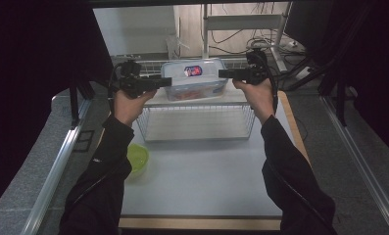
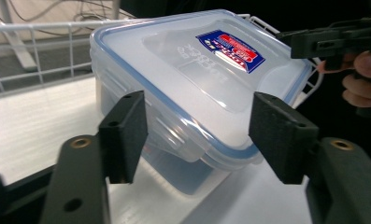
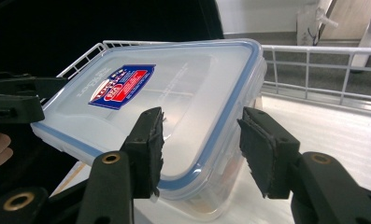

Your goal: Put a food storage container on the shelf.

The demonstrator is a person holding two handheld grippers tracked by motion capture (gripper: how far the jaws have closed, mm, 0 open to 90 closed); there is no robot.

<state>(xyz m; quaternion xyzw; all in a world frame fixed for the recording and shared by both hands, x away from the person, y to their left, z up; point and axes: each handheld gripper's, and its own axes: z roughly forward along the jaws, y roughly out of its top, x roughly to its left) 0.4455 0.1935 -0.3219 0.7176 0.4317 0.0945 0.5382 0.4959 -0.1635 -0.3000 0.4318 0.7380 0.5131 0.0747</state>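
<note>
2 tongs flank a lidded plastic food container (image 1: 194,78) on top of a wire rack (image 1: 197,122).

The left tongs (image 1: 166,82) and right tongs (image 1: 223,73) both stand wide, jaws straddling opposite ends of the blue-sealed lid without gripping. A green bowl (image 1: 137,159) sits on the tabletop (image 1: 202,176), well apart.

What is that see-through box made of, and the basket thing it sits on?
The box looks like clear plastic: you can see through its cloudy, glossy walls, and its lid has a blue seal around the edge. The basket looks like thin metal wire with a white coating, judging by its crossed bars, though the coating is only a guess.
</note>
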